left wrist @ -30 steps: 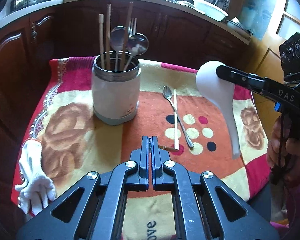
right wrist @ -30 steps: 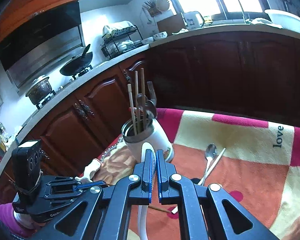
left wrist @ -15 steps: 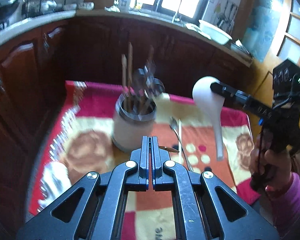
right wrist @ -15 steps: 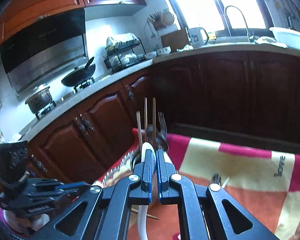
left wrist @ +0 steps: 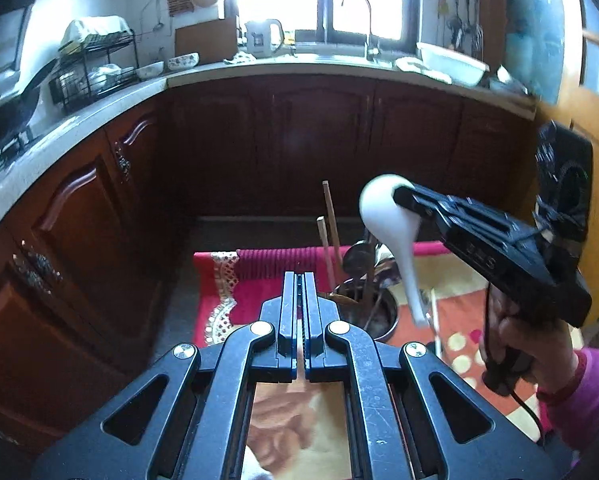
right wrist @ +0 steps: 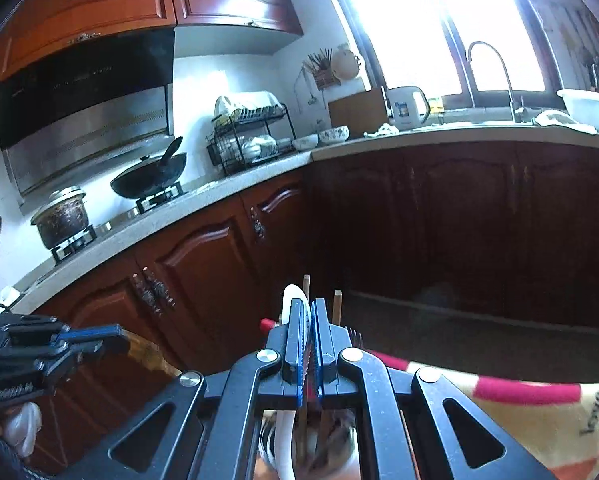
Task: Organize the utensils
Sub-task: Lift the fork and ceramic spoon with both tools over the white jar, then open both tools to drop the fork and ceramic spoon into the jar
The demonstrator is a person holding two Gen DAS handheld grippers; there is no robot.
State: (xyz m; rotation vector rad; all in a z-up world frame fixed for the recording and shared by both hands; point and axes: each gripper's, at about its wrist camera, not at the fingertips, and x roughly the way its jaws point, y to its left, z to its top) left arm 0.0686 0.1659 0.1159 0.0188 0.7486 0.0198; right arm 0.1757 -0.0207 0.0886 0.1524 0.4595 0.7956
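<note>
My right gripper (right wrist: 308, 304) is shut on the bowl of a white ceramic spoon (left wrist: 387, 216). Its handle hangs down over the right rim of the steel utensil holder (left wrist: 381, 320). The holder stands on the table with wooden chopsticks (left wrist: 331, 232) and metal spoons (left wrist: 359, 252) in it. In the right wrist view the spoon handle (right wrist: 283, 440) drops toward the holder (right wrist: 339, 444) under the fingers. My left gripper (left wrist: 299, 276) is shut on a thin brown chopstick (left wrist: 343, 299), which pokes out to the right of its tips just left of the holder.
The table wears a red, yellow and orange cloth (left wrist: 259, 276). A pale chopstick (left wrist: 433, 308) lies on it right of the holder. A hand (left wrist: 527, 344) in a pink sleeve holds the right gripper. Dark wood cabinets (left wrist: 299, 152) and a counter with a wok (right wrist: 151, 180) stand behind.
Both grippers have risen. The right one carried the white spoon leftward until its handle hangs over the holder. The left one, still shut, has moved close beside the holder.
</note>
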